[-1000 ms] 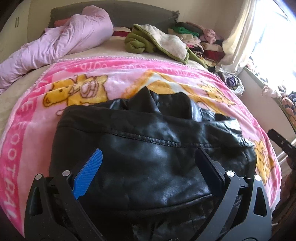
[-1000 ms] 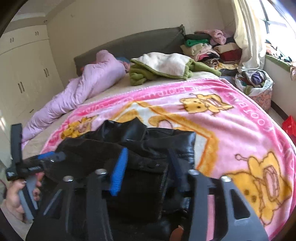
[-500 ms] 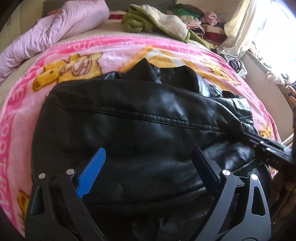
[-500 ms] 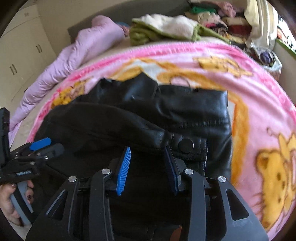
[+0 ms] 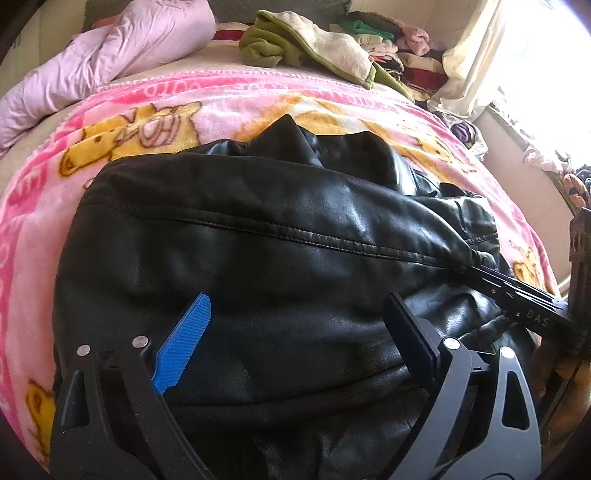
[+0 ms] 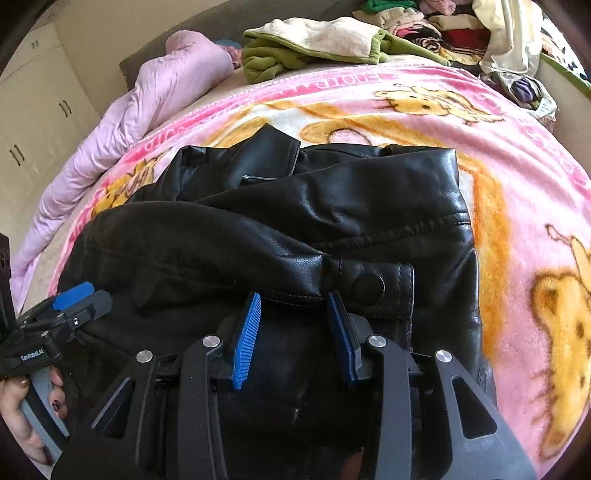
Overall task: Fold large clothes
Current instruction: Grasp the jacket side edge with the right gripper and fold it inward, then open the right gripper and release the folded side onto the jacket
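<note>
left gripper (image 5: 295, 328) wide over black jacket (image 5: 277, 258) on pink blanket (image 5: 155, 122); right gripper (image 6: 293, 325) narrow, gap open, at cuff (image 6: 373, 288). imo pinch hem layers squarely b4 folding.

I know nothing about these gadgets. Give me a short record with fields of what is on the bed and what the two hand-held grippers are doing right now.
Garment: black leather jacket, bunched and partly folded
Under it: pink cartoon-bear blanket on the bed
Left hand-held gripper: jaws wide apart over the jacket, gripping nothing
Right hand-held gripper: jaws partly open at the snap-button cuff, pads not pressing on it
Person: a hand on the left gripper's handle
Behind: lilac quilt, green and cream garment, stacked clothes
</note>
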`<action>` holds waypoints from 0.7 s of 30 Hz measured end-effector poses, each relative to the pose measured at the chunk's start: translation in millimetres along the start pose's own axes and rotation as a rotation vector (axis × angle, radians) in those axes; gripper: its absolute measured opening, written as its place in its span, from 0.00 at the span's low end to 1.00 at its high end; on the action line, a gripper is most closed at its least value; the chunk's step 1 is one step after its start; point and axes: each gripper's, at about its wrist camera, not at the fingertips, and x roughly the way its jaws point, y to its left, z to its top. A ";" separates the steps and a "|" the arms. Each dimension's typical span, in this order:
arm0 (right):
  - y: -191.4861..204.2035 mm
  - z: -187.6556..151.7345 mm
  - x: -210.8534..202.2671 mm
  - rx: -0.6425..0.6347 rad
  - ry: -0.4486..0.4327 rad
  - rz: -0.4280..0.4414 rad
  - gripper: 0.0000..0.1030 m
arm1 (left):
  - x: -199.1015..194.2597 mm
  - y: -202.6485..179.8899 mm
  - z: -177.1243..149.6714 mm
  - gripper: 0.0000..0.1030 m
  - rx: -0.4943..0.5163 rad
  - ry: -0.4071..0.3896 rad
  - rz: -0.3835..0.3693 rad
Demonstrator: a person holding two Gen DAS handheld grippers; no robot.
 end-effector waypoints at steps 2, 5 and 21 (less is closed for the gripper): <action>0.5 -0.2 -3.0 0.006 -0.002 0.006 0.36 | -3.8 -0.5 -0.5 0.85 0.001 -0.009 -0.002; 4.7 -1.4 -13.5 -0.001 -0.010 0.042 0.49 | -11.1 -1.9 -0.9 0.85 0.001 -0.020 0.005; 17.3 -8.4 -38.8 -0.035 -0.075 0.066 0.68 | -35.1 2.8 -3.6 0.85 0.015 -0.061 0.067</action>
